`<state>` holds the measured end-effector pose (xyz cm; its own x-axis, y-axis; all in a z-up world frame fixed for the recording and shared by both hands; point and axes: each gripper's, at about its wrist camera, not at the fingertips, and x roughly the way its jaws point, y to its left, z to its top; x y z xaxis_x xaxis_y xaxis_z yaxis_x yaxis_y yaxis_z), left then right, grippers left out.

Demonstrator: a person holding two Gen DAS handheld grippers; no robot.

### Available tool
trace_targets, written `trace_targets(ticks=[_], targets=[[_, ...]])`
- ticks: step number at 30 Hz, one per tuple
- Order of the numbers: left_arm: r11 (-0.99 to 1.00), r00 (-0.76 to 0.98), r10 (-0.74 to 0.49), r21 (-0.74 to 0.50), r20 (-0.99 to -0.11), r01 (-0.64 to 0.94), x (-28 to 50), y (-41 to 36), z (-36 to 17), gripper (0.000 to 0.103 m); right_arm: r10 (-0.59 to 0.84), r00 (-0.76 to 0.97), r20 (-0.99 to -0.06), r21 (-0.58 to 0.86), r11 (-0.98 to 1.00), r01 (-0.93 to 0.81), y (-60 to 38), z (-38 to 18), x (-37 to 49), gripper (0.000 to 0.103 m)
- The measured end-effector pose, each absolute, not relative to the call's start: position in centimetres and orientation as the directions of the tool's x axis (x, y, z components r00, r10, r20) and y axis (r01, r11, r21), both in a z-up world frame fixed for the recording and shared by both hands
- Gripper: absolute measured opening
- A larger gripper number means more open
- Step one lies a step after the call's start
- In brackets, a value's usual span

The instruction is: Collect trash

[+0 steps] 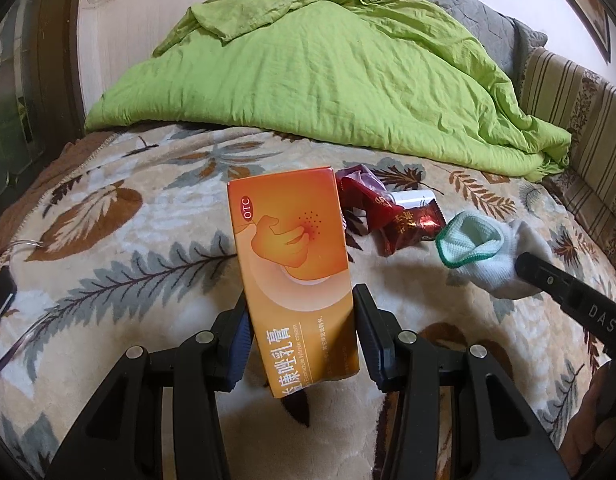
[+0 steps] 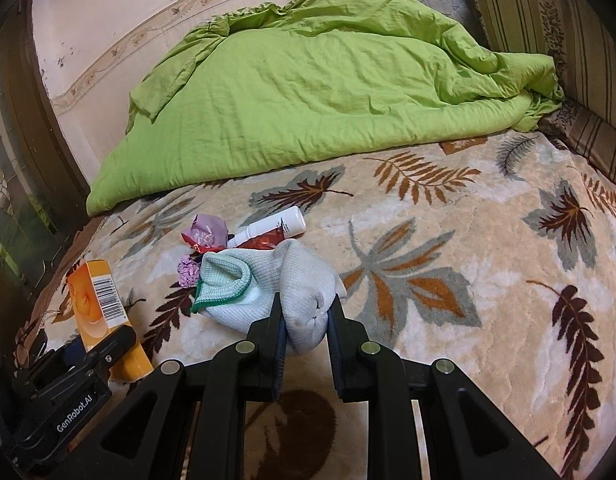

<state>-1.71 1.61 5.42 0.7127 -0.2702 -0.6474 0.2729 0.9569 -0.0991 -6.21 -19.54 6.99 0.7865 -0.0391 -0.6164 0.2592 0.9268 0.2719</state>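
My left gripper (image 1: 300,312) is shut on an orange cream box (image 1: 292,248), held upright above the leaf-patterned blanket (image 1: 128,248); the same orange cream box (image 2: 98,300) shows at the left of the right wrist view. My right gripper (image 2: 306,320) is shut on a white sock with a green-edged cuff (image 2: 268,284), and that white sock (image 1: 491,256) lies right of the box. Behind the sock lie red candy wrappers (image 1: 391,216), a white tube (image 2: 272,228), a pink wrapper (image 2: 206,232) and a purple scrap (image 2: 188,270).
A crumpled green duvet (image 2: 308,88) fills the far half of the bed. Striped cushions (image 2: 547,40) line the right side. A dark wooden frame (image 1: 64,60) and glass stand at the left. Open blanket (image 2: 487,280) stretches to the right of the sock.
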Motion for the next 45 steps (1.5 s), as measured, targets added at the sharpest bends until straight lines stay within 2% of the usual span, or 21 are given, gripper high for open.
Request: trace_targets(ticks=[6, 19, 22, 26, 33, 36, 40, 41, 42, 43, 44, 45], targets=[[0.946, 0.722, -0.305, -0.106, -0.621, 0.308, -5.0, 1.2, 7.6, 0.046, -0.042, 0.800, -0.599, 0.291, 0.919, 0.266, -19.5, 8.2, -10.1, 0.020], [0.869, 0.642, -0.414, -0.072, -0.645, 0.489, -13.7, -1.6, 9.7, 0.046, 0.001, 0.837, -0.547, 0.337, 0.916, 0.219, -20.4, 11.7, -23.4, 0.020], [0.817, 0.601, -0.475, -0.069, -0.643, 0.573, -15.7, -3.9, 10.8, 0.046, -0.039, 0.836, -0.548, 0.361, 0.890, 0.278, -23.0, 12.4, -27.0, 0.020], [0.726, 0.536, -0.555, -0.056, -0.636, 0.685, -18.9, -7.4, 12.0, 0.046, -0.167, 0.802, -0.573, 0.342, 0.841, 0.420, -27.3, 12.6, -32.8, 0.020], [0.484, 0.283, -0.697, -0.141, -0.659, 0.863, -24.2, -15.6, 13.8, 0.046, -0.332, 0.671, -0.663, 0.335, 0.669, 0.663, -34.7, 10.5, -43.0, 0.020], [0.378, 0.144, -0.723, -0.213, -0.676, 0.901, -26.5, -19.6, 13.7, 0.046, -0.374, 0.619, -0.690, 0.326, 0.604, 0.727, -36.5, 9.6, -46.0, 0.020], [0.278, 0.027, -0.713, -0.247, -0.701, 0.928, -29.2, -24.3, 12.6, 0.047, -0.392, 0.576, -0.717, 0.332, 0.534, 0.777, -38.0, 8.4, -48.3, 0.023], [0.255, 0.007, -0.711, -0.249, -0.703, 0.934, -29.9, -25.3, 12.3, 0.047, -0.384, 0.576, -0.721, 0.348, 0.518, 0.781, -38.4, 8.1, -48.7, 0.026], [0.226, -0.027, -0.707, -0.263, -0.707, 0.938, -30.5, -26.6, 11.8, 0.047, -0.382, 0.571, -0.726, 0.351, 0.509, 0.786, -38.6, 7.9, -48.9, 0.037], [0.211, -0.047, -0.699, -0.269, -0.714, 0.940, -30.9, -27.3, 11.4, 0.051, -0.387, 0.560, -0.733, 0.346, 0.497, 0.796, -38.8, 7.8, -49.1, 0.044], [0.207, -0.055, -0.687, -0.268, -0.724, 0.941, -31.1, -27.8, 11.1, 0.058, -0.397, 0.553, -0.732, 0.340, 0.491, 0.802, -38.9, 7.8, -49.1, 0.056], [0.210, -0.055, -0.683, -0.268, -0.729, 0.940, -31.2, -28.1, 11.0, 0.060, -0.411, 0.550, -0.727, 0.337, 0.485, 0.807, -39.0, 7.9, -49.5, 0.059]])
